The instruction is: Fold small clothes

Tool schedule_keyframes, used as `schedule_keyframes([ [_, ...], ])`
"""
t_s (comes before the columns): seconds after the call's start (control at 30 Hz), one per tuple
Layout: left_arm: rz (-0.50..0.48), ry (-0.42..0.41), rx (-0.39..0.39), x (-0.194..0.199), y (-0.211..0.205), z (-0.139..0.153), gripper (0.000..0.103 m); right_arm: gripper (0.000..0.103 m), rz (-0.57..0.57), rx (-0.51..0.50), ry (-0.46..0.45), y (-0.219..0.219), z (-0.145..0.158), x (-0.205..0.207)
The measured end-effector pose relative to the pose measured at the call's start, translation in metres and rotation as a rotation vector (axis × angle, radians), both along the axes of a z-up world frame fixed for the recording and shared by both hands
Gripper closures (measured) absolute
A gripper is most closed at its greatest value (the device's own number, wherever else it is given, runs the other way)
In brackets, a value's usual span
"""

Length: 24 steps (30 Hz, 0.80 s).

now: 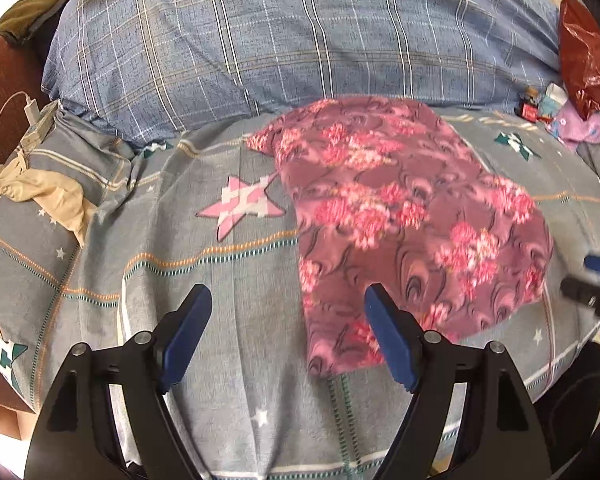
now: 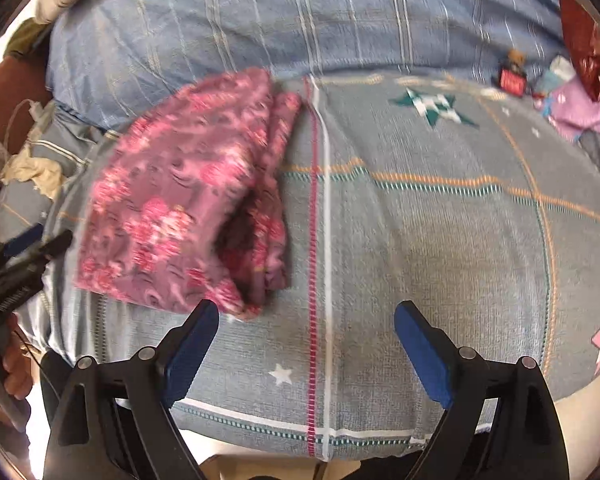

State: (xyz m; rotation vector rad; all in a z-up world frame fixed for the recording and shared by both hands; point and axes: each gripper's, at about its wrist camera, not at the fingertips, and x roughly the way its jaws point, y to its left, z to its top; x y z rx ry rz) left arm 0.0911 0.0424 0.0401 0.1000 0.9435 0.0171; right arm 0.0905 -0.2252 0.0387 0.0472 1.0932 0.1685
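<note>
Both the left gripper (image 1: 288, 334) and the right gripper (image 2: 306, 350) hang released and empty above the bed (image 2: 440, 240), while the folded garment (image 1: 412, 216) lies flat ahead of and between the two sets of jaws, seemingly let go so the fold settles.

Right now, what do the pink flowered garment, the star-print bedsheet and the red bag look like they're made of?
Pink flowered garment: probably fleece or flannel, matte and fuzzy, thick soft folds. Star-print bedsheet: looks like woven cotton, matte, with visible ribbed weave and fine creases. Red bag: thin plastic, glossy, with crinkled highlights.
</note>
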Motion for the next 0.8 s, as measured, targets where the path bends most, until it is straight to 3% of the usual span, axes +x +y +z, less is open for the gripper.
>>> schedule_keyframes([
  [0.1, -0.015, 0.016, 0.009, -0.011, 0.004, -0.006, 0.024, 0.0, 0.065, -0.044, -0.056, 0.01, 0.011, -0.005],
  [0.27, -0.045, 0.036, 0.034, -0.03, 0.008, -0.012, 0.024, 0.0, 0.154, -0.175, -0.09, 0.034, 0.012, -0.013],
  [0.57, -0.09, 0.061, -0.004, -0.048, -0.003, -0.016, 0.024, 0.0, 0.201, -0.22, -0.118, 0.061, 0.02, -0.022],
  [0.8, -0.109, 0.067, -0.025, -0.06, -0.011, -0.017, 0.024, 0.0, 0.185, -0.241, -0.143, 0.055, 0.027, -0.036],
])
